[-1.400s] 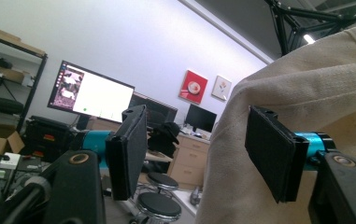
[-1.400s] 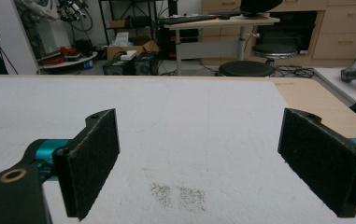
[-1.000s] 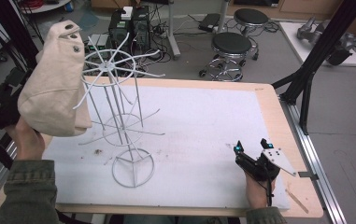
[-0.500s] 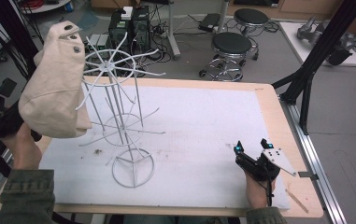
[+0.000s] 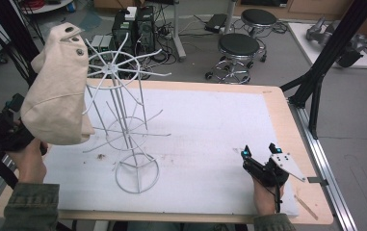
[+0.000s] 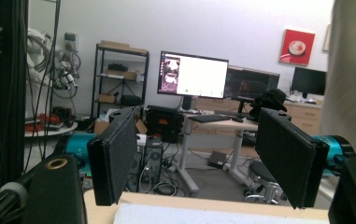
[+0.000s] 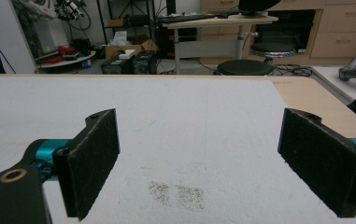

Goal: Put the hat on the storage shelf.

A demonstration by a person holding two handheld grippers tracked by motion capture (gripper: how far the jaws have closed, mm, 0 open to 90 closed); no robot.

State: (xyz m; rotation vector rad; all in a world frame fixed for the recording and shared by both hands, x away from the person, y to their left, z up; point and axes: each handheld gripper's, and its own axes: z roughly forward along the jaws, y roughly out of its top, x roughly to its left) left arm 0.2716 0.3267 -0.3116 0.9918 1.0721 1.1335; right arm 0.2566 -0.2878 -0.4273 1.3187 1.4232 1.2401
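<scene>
Hanging on wire rack (image 5: pixel 123 120), cream bag (image 5: pixel 58 91), beside left gripper's (image 6: pixel 203 158) empty jaws.

Scene count
1 cream canvas bag (image 5: pixel 56 91), 1 white wire rack (image 5: pixel 125 120), 1 white mat (image 5: pixel 205 139), 1 table (image 5: pixel 287 115), 2 grippers: left gripper (image 6: pixel 199 154), right gripper (image 7: pixel 199 163), 2 stools

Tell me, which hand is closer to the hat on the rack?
Left. The left gripper, open and empty, sits beside the beige hat hanging on the white wire rack; the right gripper rests far across the table.
</scene>
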